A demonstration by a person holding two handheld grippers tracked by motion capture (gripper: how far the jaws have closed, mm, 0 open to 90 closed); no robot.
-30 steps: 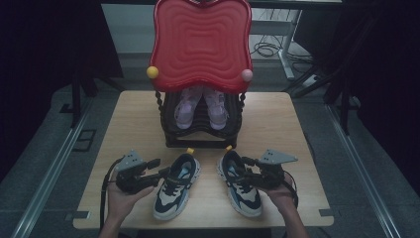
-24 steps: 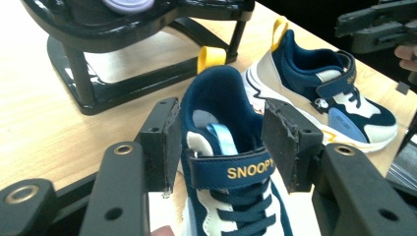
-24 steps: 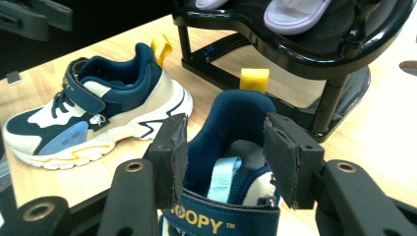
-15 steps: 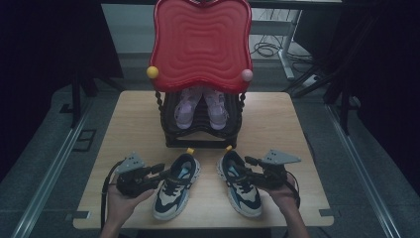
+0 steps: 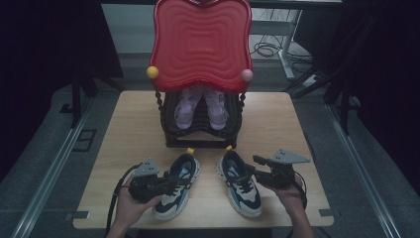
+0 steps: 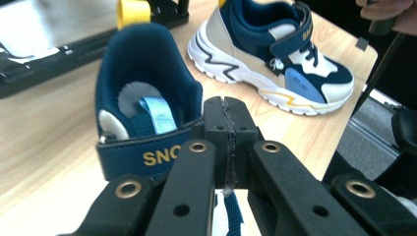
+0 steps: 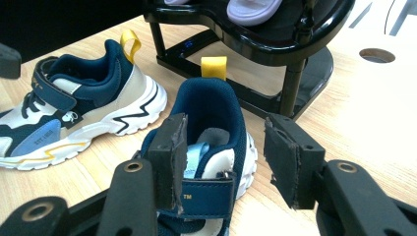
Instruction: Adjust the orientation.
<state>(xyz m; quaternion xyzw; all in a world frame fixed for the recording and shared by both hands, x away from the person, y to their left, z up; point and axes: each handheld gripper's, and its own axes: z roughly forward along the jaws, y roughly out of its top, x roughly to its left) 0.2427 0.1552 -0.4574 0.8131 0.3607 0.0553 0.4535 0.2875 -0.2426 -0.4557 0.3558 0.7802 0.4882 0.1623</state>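
Note:
Two navy, white and cream child's sneakers lie on the wooden table, heels with yellow pull loops towards the rack. My left gripper reaches over the left sneaker from its left. Its jaws have just been closing and now stand shut at the collar edge of this sneaker, beside the strap; no fabric shows between the pads. My right gripper is open over the right sneaker, one pad above the shoe's opening and the other clear of its outer side.
A black shoe rack stands mid-table under a red wavy panel and holds a lilac pair. Yellow and pink knobs sit at the panel's lower corners. The table's front edge lies just behind both hands.
My left gripper has slid right onto the left sneaker and its jaws have closed. The right gripper and both sneakers stay where they were.

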